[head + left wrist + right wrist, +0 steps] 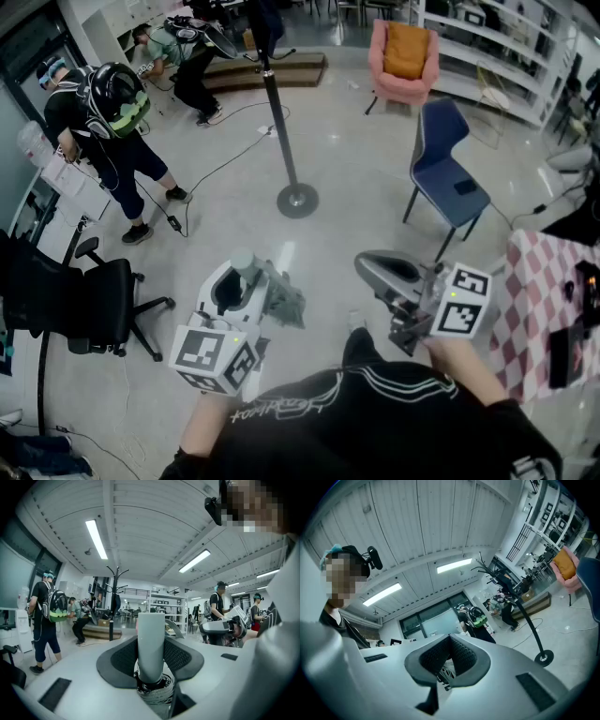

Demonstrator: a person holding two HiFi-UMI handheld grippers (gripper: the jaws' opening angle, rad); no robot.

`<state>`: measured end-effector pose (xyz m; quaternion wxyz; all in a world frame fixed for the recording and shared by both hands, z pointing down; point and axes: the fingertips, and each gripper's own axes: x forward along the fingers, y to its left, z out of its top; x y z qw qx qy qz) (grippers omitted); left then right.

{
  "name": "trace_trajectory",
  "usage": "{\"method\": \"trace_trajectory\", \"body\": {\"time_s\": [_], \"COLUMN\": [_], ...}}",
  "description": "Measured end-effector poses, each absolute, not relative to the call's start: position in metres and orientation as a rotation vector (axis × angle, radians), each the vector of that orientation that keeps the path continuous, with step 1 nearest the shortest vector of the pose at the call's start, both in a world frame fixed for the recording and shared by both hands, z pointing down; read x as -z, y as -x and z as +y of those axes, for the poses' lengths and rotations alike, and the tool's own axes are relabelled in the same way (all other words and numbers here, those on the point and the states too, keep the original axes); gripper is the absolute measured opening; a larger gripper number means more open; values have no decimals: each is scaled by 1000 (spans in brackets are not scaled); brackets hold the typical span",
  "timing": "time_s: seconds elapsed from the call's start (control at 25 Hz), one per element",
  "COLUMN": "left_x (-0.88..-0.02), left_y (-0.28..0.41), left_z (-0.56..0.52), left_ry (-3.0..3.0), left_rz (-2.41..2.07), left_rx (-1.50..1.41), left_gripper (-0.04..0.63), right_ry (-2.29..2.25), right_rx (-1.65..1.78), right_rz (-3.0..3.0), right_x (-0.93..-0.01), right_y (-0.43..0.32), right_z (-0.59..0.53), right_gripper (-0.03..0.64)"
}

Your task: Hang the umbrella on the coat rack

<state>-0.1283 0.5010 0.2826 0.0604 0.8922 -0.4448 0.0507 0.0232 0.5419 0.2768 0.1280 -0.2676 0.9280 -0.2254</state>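
Your left hand-held gripper (151, 658) pinches the umbrella (279, 300), seemingly folded, by its handle. Your right hand-held gripper (449, 658) is pressed together, empty. The coat rack (279, 122) stands well apart, so 2 steps remain: carry, hang.

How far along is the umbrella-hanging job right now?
Done: the left hand-held gripper has the folded umbrella clamped by its handle. In hand: the umbrella is held apart from the coat rack, which stands across the floor ahead. Left: reach the rack and hang it. The right hand-held gripper is shut.

Jaws apparently together; coat rack (528, 620) beyond.
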Motion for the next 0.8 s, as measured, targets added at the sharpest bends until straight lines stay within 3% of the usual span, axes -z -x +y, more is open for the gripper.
{"method": "trace_trajectory", "body": {"time_s": [0.8], "left_x": [-286], "left_y": [94], "left_z": [458], "left_ry": [-2705], "left_rz": [-1273], "left_rx": [-161], "left_gripper": [153], "right_ry": [747], "right_rx": [712], "right_rz": [2641], "right_x": [-285], "right_y": [-51], "right_z": [494], "right_gripper": [12]}}
